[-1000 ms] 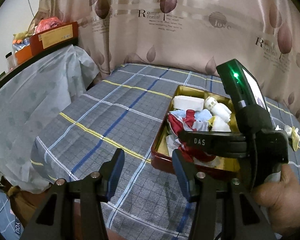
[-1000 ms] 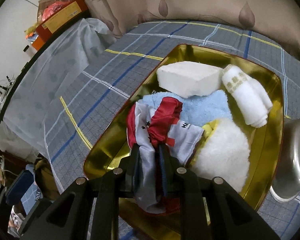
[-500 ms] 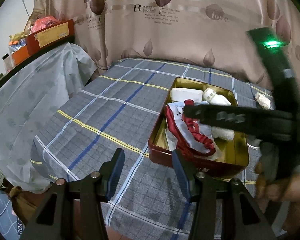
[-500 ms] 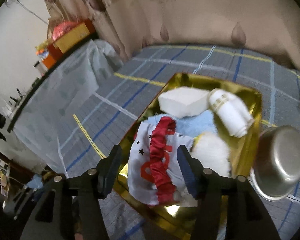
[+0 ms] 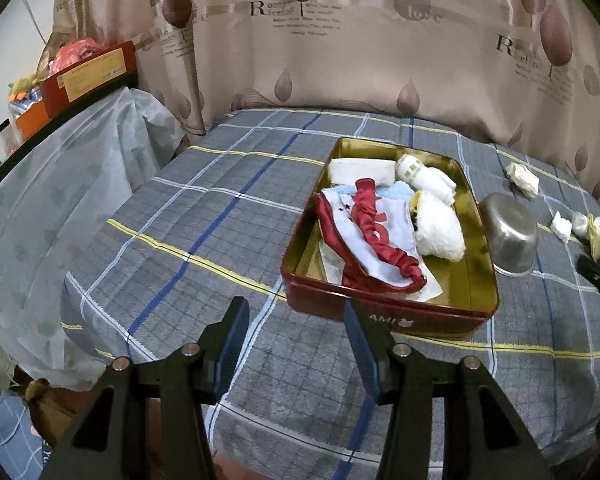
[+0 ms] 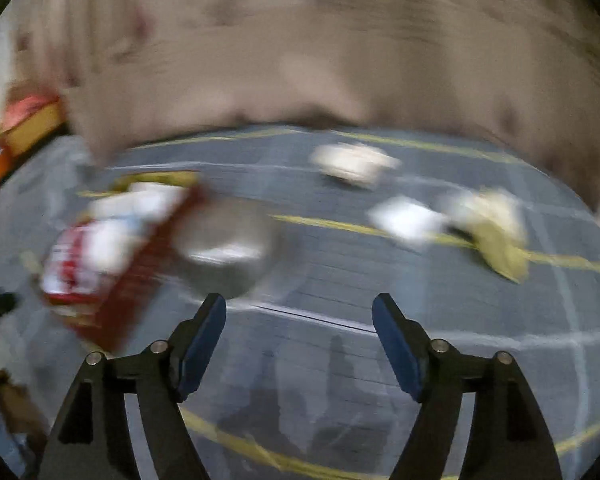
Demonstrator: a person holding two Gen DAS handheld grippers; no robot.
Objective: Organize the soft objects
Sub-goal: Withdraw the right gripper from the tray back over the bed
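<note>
A red tin with a gold inside (image 5: 384, 318) sits on the plaid bed. In it lie a red and white cloth (image 5: 370, 232), a white fluffy piece (image 5: 438, 226), a rolled white towel (image 5: 426, 176), a white block (image 5: 360, 170) and a light blue cloth. My left gripper (image 5: 296, 334) is open and empty, just in front of the tin. My right gripper (image 6: 298, 328) is open and empty over the bed; its view is blurred. Loose soft pieces lie to the right: a white wad (image 6: 354, 164), a white piece (image 6: 406, 222) and a yellowish one (image 6: 496, 228).
An upturned steel bowl (image 5: 508, 234) stands right of the tin. A beige curtain (image 5: 340, 40) hangs behind the bed. A covered shelf with boxes (image 5: 88, 72) is at the left. The bed's front edge is near my left gripper.
My right gripper opened, let go of the red and white cloth in the tin, and swung away to the right. My left gripper stayed open in place.
</note>
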